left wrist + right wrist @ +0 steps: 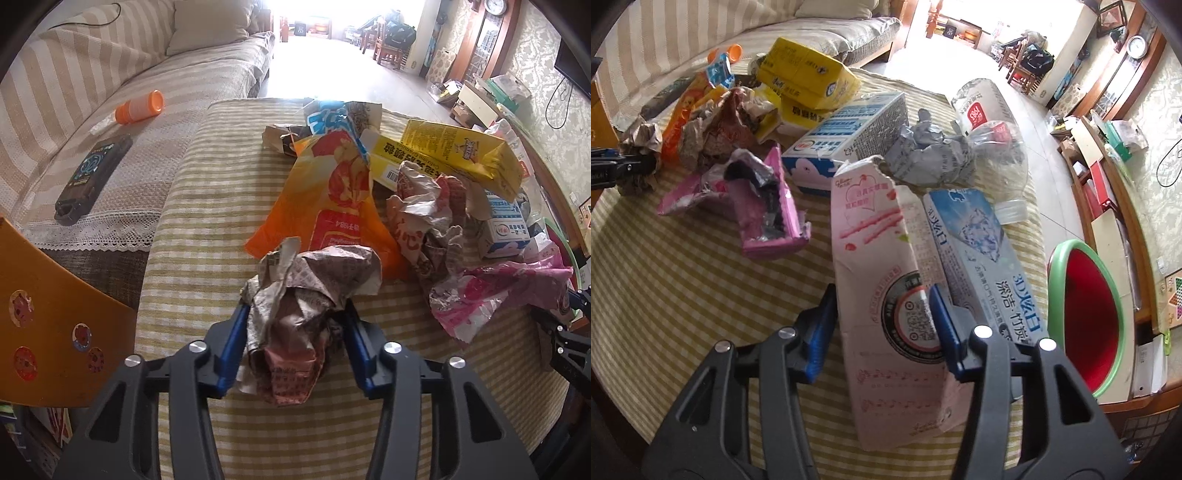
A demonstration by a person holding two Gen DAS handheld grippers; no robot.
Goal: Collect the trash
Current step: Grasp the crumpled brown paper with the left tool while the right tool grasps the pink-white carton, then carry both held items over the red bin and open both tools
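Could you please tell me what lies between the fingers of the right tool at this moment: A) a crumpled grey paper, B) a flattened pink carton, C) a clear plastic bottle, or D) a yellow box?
B: in the right wrist view the flattened pink carton sits between the blue pads of the right tool, while the other items lie farther off.

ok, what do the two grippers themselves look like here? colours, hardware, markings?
Both match. The left gripper and right gripper each have matte black moulded linkage arms with triangular cut-outs, round silver pivot bolts, and two flat blue fingers. No cables show. White lettering sits on the left gripper's side in the right wrist view, too small to read. No hands or sleeves in view.
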